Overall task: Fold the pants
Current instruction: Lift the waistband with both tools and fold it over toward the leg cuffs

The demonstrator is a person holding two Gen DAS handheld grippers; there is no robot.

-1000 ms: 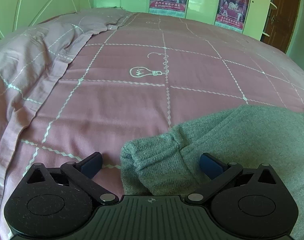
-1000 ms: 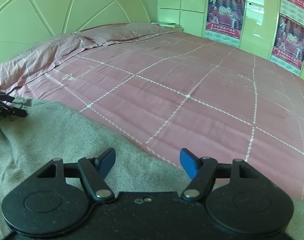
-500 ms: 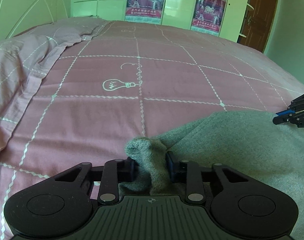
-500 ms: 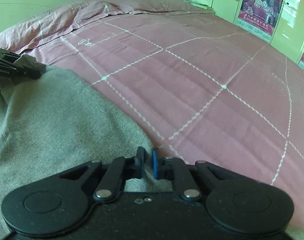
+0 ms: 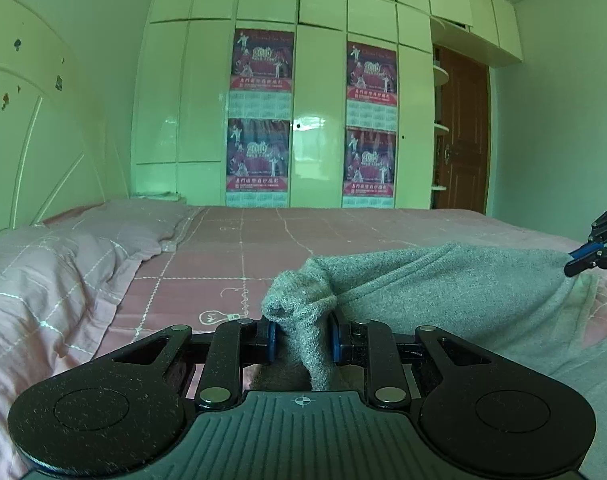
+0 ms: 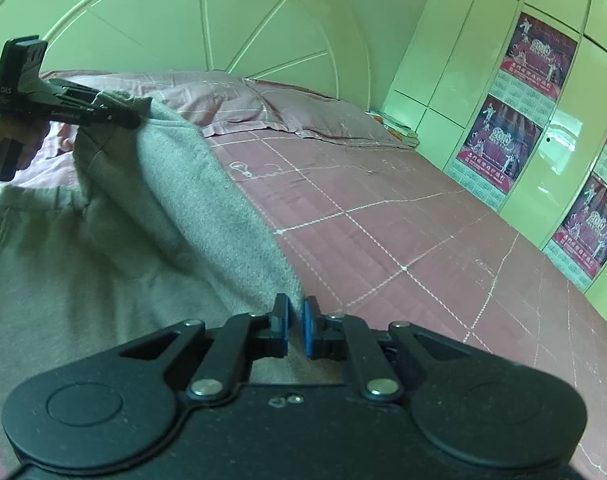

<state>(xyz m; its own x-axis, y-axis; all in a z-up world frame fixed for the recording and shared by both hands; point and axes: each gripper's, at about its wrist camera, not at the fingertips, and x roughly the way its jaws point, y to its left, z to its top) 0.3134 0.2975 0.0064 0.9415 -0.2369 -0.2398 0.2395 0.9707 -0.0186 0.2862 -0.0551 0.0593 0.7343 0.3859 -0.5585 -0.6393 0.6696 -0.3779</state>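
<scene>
Pink bed [image 5: 239,272] is lying under grey pants [image 5: 455,292]; left gripper [image 5: 301,340] and right gripper [image 6: 297,326] are each clenching an edge.

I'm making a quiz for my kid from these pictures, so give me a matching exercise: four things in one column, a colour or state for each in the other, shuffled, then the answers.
Things:
1. pants
2. bedsheet
3. door
4. left gripper

Colour or state:
A. brown
B. pink with white grid lines
C. shut on a bunch of cloth
D. grey, one edge lifted off the bed

Pairs: 1-D, 2-B, 3-A, 4-C
</scene>
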